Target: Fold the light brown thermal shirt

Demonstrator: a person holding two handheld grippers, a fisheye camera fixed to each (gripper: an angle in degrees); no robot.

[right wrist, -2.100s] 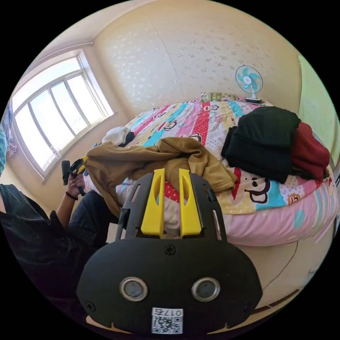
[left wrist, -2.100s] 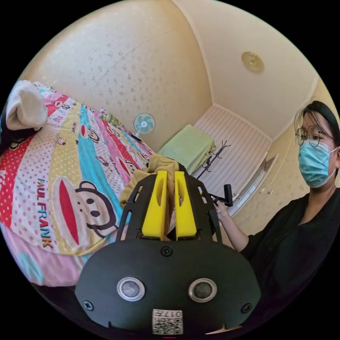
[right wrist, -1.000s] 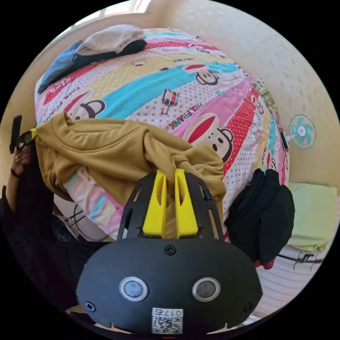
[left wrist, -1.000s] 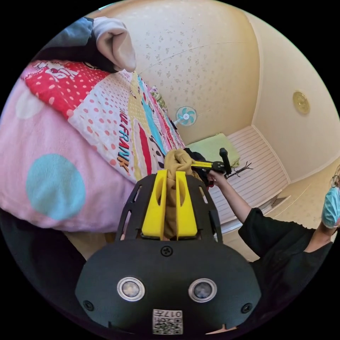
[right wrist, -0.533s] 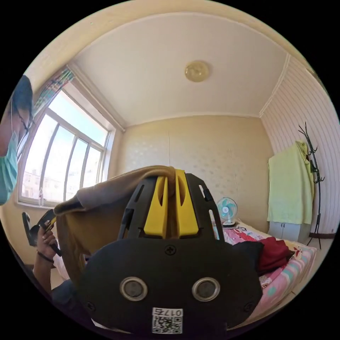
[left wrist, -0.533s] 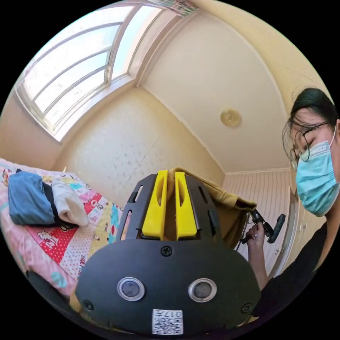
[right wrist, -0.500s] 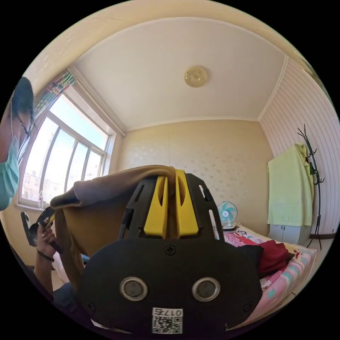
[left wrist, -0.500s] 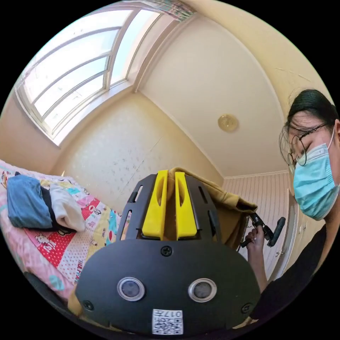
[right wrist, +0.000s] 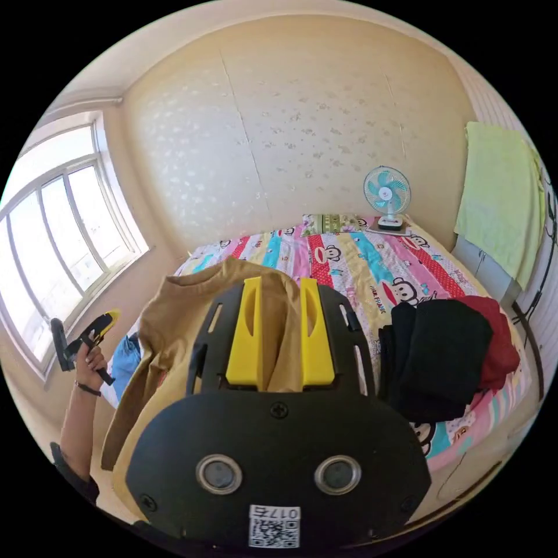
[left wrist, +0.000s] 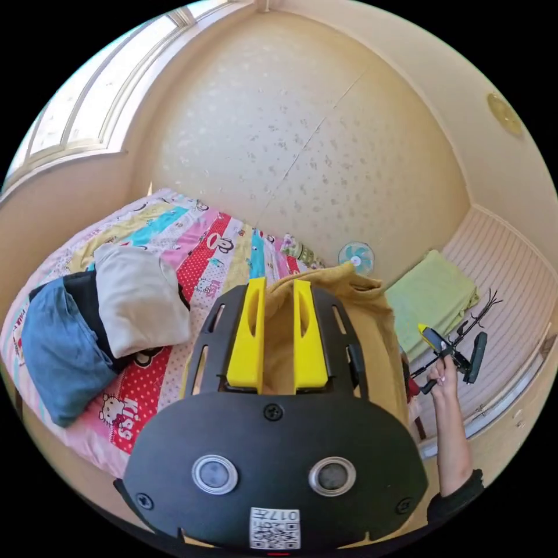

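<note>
The light brown thermal shirt (left wrist: 363, 325) hangs spread out in the air over the near side of the bed, in front of both cameras. My left gripper (left wrist: 279, 285) is open, and the cloth shows past the gap between its jaws. My right gripper (right wrist: 278, 283) is open too, with the shirt (right wrist: 168, 325) draped behind it and trailing down to the left. In the right gripper view the left gripper (right wrist: 93, 337) sits in a hand, apart from the shirt's edge. In the left gripper view the right gripper (left wrist: 444, 349) is likewise held clear of the cloth.
The bed (right wrist: 360, 261) has a striped cartoon quilt. A folded pile of blue, black and off-white clothes (left wrist: 104, 314) lies on one side, a black and red pile (right wrist: 447, 349) on the other. A small fan (right wrist: 386, 195), a green towel (right wrist: 503, 197) and a window (right wrist: 52, 232) line the walls.
Both grippers had been shut on the shirt, holding it up stretched between them. Their jaws have now spread and the shirt is loose. Both cameras have tipped down toward the bed.
</note>
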